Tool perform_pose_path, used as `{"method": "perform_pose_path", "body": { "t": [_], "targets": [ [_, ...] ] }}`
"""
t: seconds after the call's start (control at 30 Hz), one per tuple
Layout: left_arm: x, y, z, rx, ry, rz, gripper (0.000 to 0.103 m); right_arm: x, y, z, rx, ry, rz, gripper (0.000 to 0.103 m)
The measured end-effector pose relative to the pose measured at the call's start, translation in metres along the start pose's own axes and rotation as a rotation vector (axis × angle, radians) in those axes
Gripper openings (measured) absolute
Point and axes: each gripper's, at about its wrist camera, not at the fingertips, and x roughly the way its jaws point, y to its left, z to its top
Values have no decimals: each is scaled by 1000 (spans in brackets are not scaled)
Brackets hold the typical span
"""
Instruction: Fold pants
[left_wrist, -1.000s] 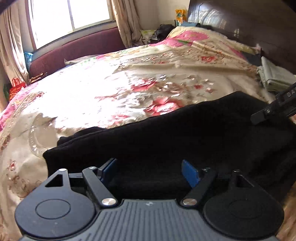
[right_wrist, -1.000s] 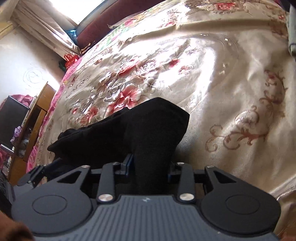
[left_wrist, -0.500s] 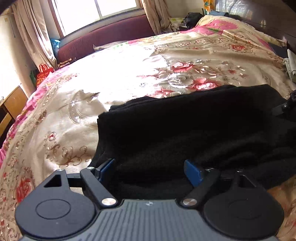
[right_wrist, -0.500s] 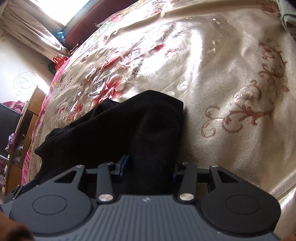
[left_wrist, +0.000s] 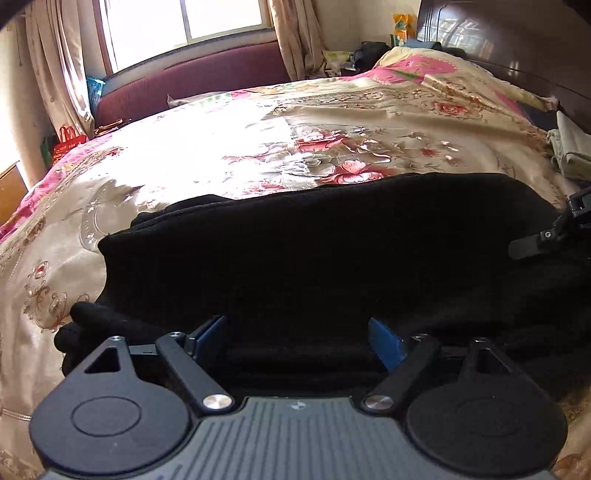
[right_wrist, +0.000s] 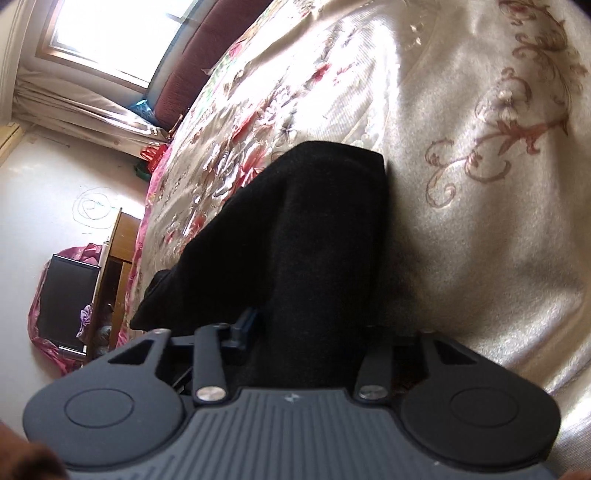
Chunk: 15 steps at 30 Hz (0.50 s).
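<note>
Pants (left_wrist: 332, 258), black and thick, lie folded on the bed (left_wrist: 221, 155) near its front edge, on the flowered cover. Left gripper (left_wrist: 295, 338) hangs over the near edge of the pants with jaws wide and pressing nothing. Right gripper (right_wrist: 306, 332) is at the pants' other end, its jaws closing on a raised fold of the cloth between them. Beyond the pants, a window (left_wrist: 184, 22).

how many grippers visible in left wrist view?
2. The left gripper sits bottom centre, jaws wide over the black pants. Part of the right gripper shows at the right edge, on the pants.
</note>
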Motion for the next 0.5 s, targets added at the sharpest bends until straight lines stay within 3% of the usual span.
{"method": "perform_pose_path", "body": {
  "t": [0.07,0.17,0.3,0.43,0.5],
  "targets": [
    [-1,-2,3,-15,16,1,95,-9,-10,2,86,-26,69,14],
    [-6,-15,5,13,11,-30,94,-31,-24,7,162,-79,156,12],
    [-16,-45,12,108,-32,-63,92,-58,-29,10,142,-122,109,12],
    [-32,-68,19,175,-155,-118,91,-77,-28,17,138,-146,12,12],
    [-30,-81,20,235,-176,-147,91,-84,-22,21,142,-161,-10,12]
  ]
}}
